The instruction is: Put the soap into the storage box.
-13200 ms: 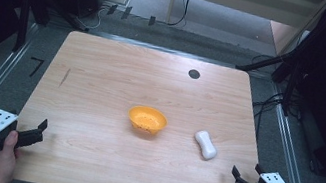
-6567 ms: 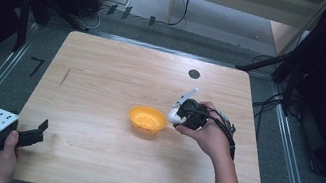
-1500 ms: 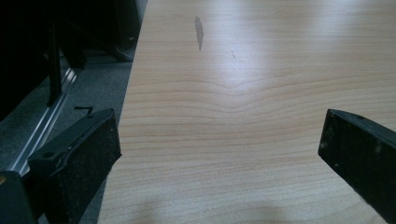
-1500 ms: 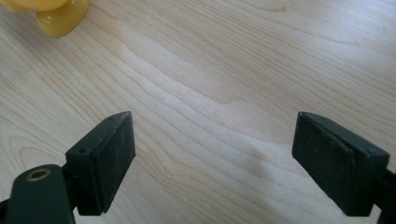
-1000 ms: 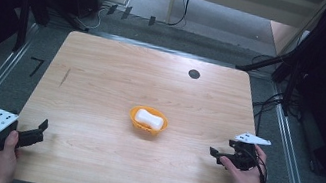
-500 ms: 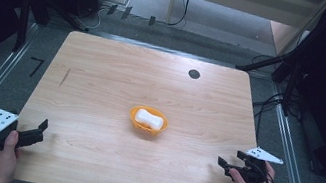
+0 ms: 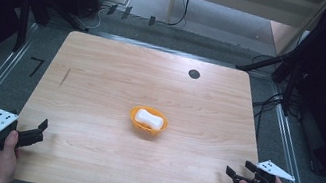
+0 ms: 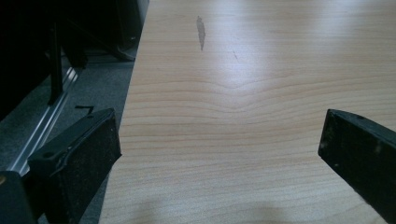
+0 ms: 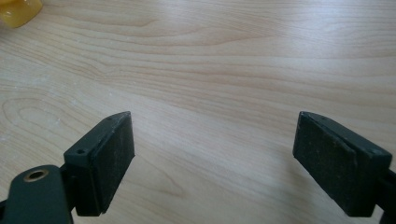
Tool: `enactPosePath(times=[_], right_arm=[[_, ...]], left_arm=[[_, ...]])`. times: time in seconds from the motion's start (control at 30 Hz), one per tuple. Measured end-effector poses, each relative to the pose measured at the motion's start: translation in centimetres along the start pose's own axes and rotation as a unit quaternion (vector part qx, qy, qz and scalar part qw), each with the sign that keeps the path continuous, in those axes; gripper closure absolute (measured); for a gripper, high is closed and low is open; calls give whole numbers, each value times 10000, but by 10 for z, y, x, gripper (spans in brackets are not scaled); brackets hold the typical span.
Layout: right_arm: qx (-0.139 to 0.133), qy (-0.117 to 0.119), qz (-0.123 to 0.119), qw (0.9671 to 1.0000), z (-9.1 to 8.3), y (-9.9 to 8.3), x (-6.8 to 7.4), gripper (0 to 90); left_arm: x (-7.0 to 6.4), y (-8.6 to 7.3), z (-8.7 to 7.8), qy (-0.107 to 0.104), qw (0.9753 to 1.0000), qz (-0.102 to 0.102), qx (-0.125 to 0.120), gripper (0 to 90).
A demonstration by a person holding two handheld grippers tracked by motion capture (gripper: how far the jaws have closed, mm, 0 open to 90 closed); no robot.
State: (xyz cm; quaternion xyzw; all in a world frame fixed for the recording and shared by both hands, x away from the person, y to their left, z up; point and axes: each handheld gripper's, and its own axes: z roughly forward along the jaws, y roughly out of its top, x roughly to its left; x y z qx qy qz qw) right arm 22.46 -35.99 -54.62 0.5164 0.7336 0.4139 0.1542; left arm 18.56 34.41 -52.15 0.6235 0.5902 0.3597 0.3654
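Left hand-held gripper (image 7: 38, 131) rests at the near-left corner of the light wooden worktop (image 7: 102, 81), jaws apart. Right hand-held gripper (image 7: 239, 174) rests near-right, jaws apart. White bone-shaped object (image 7: 150, 119) lies inside the orange bowl (image 7: 135, 119), mid-worktop.

I see a table (image 7: 102, 81) of pale wood with smooth, slightly shiny grain. The orange bowl (image 7: 137, 119) looks like glossy plastic. My gripper pads (image 9: 112, 154) look matt black, slightly rough.

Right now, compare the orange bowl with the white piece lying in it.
The orange bowl is round, open and larger; the white piece is elongated, bone-like and smaller. The bowl rests on the table, while the white piece lies inside the bowl. Both sit mid-table, apart from each open claw.
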Motion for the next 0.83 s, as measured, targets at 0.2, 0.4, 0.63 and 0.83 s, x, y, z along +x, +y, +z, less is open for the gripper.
enactPosePath(times=[0.2,0.4,0.63,0.83], right_arm=[[-182,-87,138,9997,-13,-11,-9,133],[-353,-176,292,9988,-24,-21,-20,133],[-572,-195,397,9974,-32,-28,-23,134],[-590,-195,386,9973,-32,-29,-24,135]], left_arm=[[0,0,0,6,10000,-2,-6,0],[0,0,0,-2,10000,-12,-6,0],[0,0,0,-7,10000,9,9,0],[0,0,0,-29,10000,-20,-2,0]])
